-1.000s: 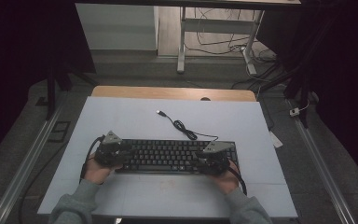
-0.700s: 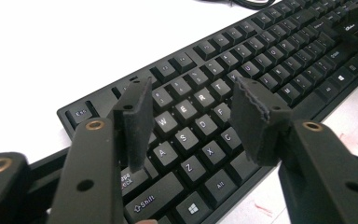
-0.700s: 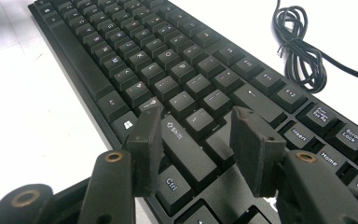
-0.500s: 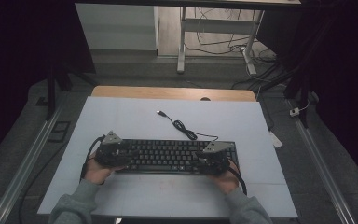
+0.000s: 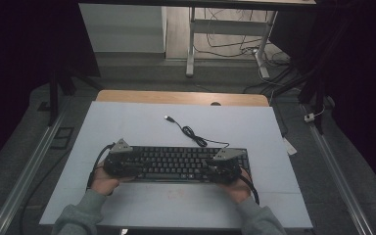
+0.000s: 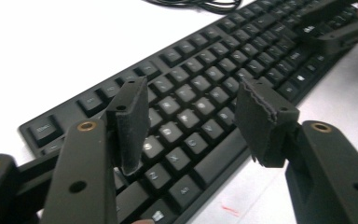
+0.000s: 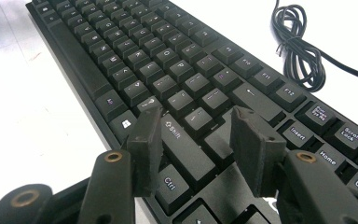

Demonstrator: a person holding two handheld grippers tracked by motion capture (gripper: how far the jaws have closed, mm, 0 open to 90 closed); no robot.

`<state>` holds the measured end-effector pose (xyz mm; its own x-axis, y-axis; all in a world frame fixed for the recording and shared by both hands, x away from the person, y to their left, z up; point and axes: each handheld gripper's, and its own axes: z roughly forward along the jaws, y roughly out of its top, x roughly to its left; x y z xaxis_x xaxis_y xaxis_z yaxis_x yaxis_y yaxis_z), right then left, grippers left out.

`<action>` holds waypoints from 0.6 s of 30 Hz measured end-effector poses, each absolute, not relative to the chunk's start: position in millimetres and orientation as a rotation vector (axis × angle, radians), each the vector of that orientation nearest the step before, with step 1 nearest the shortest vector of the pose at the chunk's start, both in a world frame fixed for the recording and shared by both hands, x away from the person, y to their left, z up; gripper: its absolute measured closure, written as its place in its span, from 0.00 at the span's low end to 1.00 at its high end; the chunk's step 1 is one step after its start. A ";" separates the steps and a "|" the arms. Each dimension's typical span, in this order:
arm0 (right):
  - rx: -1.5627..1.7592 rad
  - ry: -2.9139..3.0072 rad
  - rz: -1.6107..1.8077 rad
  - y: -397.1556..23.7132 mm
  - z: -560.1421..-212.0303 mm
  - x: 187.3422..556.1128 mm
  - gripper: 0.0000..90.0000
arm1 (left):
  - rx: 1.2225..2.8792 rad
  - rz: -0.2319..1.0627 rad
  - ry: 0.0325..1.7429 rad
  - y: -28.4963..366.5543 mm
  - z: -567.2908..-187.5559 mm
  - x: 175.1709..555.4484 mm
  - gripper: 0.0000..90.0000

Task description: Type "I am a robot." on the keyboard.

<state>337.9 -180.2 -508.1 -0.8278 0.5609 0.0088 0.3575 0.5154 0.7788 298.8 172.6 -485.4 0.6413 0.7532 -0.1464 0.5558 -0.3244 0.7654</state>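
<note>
A black keyboard (image 5: 176, 164) lies across the near half of the white table top (image 5: 127, 127). Its black cable (image 5: 194, 135) coils behind it and ends in a USB plug (image 5: 168, 118). My left gripper (image 5: 127, 164) hovers over the keyboard's left end. Its jaws have just been opening and stand apart over the letter keys (image 6: 186, 109), with nothing gripped between the pads (image 6: 133, 121). My right gripper (image 5: 215, 169) is over the right end, open, above the Shift key (image 7: 186, 144) and Ctrl key (image 7: 175, 186). The left gripper view also catches the right gripper (image 6: 335, 28) at the keyboard's far end.
The keyboard's cable coil (image 7: 298, 44) lies on the table just beyond the function keys. A wooden strip (image 5: 176, 97) edges the table's far side. Metal rails (image 5: 24, 171) run down both sides of the table. A small red mark (image 5: 176, 193) is on the table in front of the keyboard.
</note>
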 end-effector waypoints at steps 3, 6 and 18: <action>0.778 2.514 1.207 -180.3 -508.0 337.9 0.60 | 2.050 0.283 0.982 167.7 -485.7 297.1 0.57; 0.778 2.513 1.206 -180.3 -508.2 338.0 0.60 | 2.091 0.264 0.940 162.8 -486.6 295.7 0.70; 0.776 2.513 1.202 -180.3 -508.1 338.0 0.60 | 2.190 0.210 0.880 146.4 -493.1 292.9 0.98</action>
